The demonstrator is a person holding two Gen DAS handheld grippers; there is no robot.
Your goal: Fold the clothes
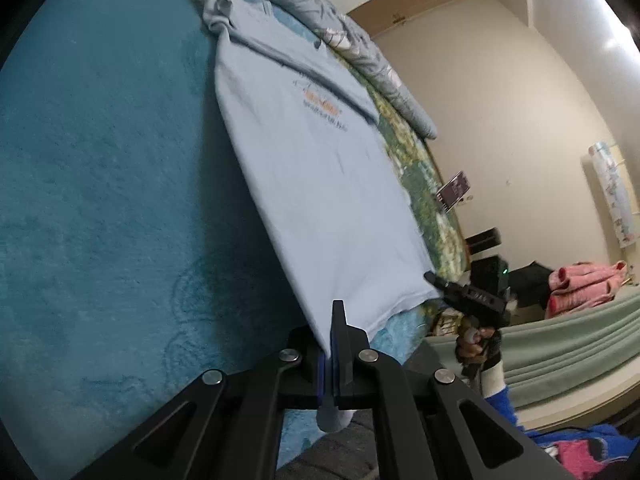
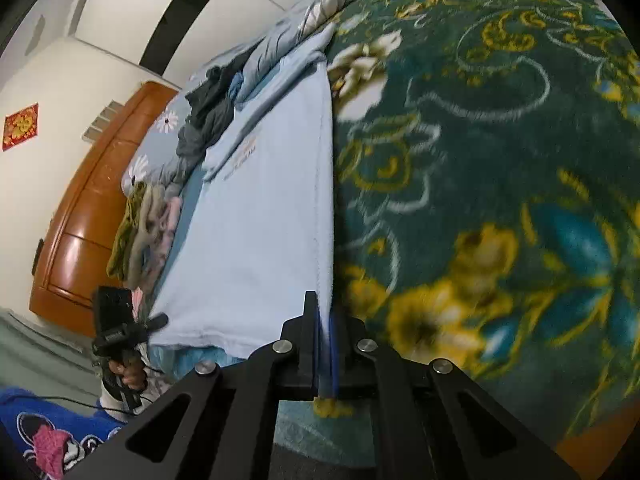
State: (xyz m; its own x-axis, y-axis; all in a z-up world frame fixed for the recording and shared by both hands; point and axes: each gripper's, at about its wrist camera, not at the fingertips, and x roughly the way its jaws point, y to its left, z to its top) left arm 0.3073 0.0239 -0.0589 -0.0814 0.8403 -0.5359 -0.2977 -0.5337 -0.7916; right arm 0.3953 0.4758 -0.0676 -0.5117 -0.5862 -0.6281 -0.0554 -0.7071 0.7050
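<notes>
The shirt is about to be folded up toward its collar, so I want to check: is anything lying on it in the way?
Nothing visible does. The shirt lies bare up to the collar. Both grippers pinch its hem corners. The dark clothes lie beyond the collar, off the shirt.

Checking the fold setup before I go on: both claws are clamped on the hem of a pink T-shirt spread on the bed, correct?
Not quite: the T-shirt is light blue, not pink, as the left wrist view shows. The left claw and right claw are indeed clamped on its hem, and it lies spread on the bed.
</notes>
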